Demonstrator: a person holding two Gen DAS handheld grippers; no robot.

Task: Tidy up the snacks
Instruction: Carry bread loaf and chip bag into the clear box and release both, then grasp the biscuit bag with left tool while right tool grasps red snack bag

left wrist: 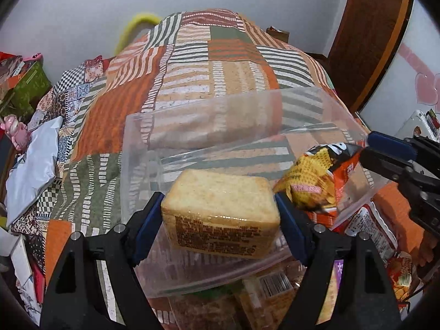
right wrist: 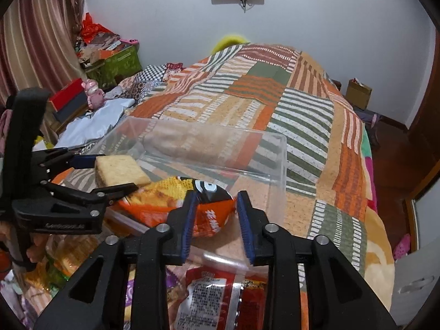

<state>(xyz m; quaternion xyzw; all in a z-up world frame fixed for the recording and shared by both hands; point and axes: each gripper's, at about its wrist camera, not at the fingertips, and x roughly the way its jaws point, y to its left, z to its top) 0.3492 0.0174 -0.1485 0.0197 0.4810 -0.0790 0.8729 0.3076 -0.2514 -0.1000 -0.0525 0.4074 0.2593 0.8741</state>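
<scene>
My left gripper (left wrist: 220,209) is shut on a clear-wrapped pack of square crackers (left wrist: 220,206) and holds it over the near part of a clear plastic bin (left wrist: 192,126) on the bed. The pack also shows in the right wrist view (right wrist: 118,170). An orange and yellow snack bag (right wrist: 176,200) lies in the bin beside the crackers; it also shows in the left wrist view (left wrist: 321,178). My right gripper (right wrist: 217,220) is open, its pads either side of the bag's near end without pinching it. The bin shows in the right wrist view (right wrist: 272,159) too.
A pile of several snack packs (right wrist: 209,297) lies below both grippers at the near edge. The bin rests on a patchwork quilt (left wrist: 209,55). A white bag (left wrist: 33,162), a pink toy (right wrist: 95,96) and boxes (right wrist: 118,60) sit left of the bed.
</scene>
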